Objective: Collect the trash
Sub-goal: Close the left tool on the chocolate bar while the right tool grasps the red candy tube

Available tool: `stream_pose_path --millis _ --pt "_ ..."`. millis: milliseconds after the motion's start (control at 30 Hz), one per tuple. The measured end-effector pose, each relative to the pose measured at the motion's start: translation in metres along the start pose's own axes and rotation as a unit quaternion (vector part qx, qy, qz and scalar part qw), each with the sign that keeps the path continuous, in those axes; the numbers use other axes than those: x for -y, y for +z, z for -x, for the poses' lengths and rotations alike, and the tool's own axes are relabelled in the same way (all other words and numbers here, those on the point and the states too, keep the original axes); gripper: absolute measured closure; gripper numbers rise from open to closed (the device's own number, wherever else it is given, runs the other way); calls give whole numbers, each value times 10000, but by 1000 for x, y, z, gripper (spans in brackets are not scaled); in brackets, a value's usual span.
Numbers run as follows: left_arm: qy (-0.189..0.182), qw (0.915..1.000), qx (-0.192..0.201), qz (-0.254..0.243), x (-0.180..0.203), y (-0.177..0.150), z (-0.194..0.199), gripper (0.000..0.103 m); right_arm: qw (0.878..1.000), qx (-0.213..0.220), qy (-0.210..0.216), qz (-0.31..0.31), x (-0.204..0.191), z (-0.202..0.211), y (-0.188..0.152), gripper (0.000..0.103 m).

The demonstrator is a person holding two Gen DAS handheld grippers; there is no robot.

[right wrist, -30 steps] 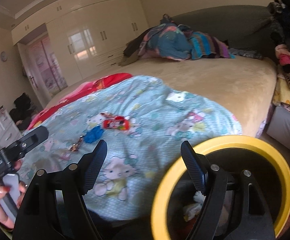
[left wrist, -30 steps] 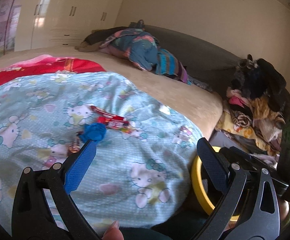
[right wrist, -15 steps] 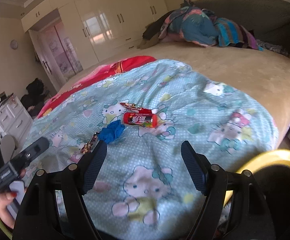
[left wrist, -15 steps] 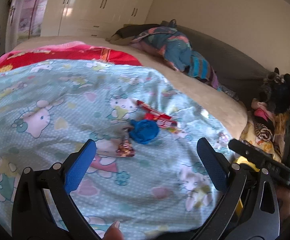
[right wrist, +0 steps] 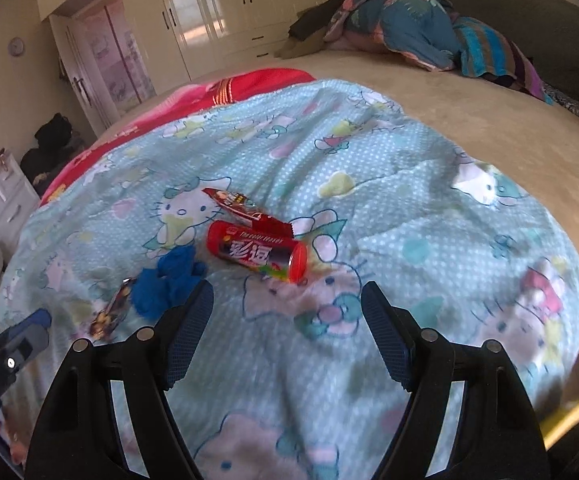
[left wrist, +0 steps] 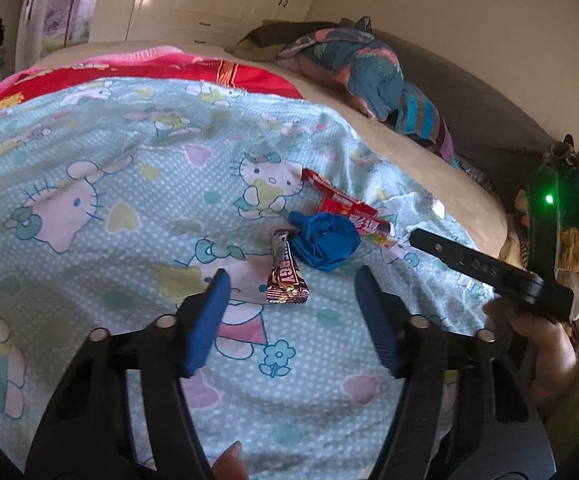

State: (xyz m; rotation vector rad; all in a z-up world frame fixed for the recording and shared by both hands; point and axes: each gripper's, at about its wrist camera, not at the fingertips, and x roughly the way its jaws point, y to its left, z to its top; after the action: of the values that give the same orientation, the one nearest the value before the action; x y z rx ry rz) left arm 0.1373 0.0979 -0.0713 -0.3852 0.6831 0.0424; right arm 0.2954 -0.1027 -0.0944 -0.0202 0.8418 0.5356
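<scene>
Approaching a litter cluster on the cartoon-print blanket (left wrist: pixel 89 200): red tube (right wrist: pixel 255 250), crumpled blue wad (left wrist: pixel 323 242), brown bar wrapper (left wrist: pixel 285 276), all untouched. Left gripper (left wrist: pixel 289 312) has just been narrowing, nothing between its jaws, wrapper just ahead; right gripper (right wrist: pixel 285 336) gapes wide short of the tube. Next, likely: lower, straddle, pinch.

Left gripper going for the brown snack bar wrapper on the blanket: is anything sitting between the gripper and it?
Nothing visible. The left gripper, whose jaws have just been closing but hold nothing, has only bare blanket between it and the snack bar wrapper. The crumpled blue wad touches the wrapper's far right side, beyond it.
</scene>
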Motion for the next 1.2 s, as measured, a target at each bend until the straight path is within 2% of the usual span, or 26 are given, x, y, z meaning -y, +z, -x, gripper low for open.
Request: stream_pose_path --millis 233,400,600,667,700,867,1200 --pt "-78 9998 -188 -89 4 -1 -21 58 9994 -263 184 98 -4 -38 11 37" --pt "-60 9995 -296 -107 1 -1 -34 59 9982 -416 435 -43 0 -63 18 37" --pt "5 9990 -452 -21 -6 -2 -48 59 9969 -541 573 78 -3 -78 20 38" --pt "4 9988 -486 13 -8 -3 -51 63 9956 -550 760 51 -5 -79 19 49" --pt "4 9987 -504 27 -8 -3 -52 64 9946 -571 872 32 -6 -79 18 57" --pt "-98 9986 -526 34 -9 -4 -52 80 9941 -409 977 214 -21 -62 5 69" --pt "-299 9981 -543 -26 -7 -13 -37 80 9958 94 847 -331 -19 3 -26 73"
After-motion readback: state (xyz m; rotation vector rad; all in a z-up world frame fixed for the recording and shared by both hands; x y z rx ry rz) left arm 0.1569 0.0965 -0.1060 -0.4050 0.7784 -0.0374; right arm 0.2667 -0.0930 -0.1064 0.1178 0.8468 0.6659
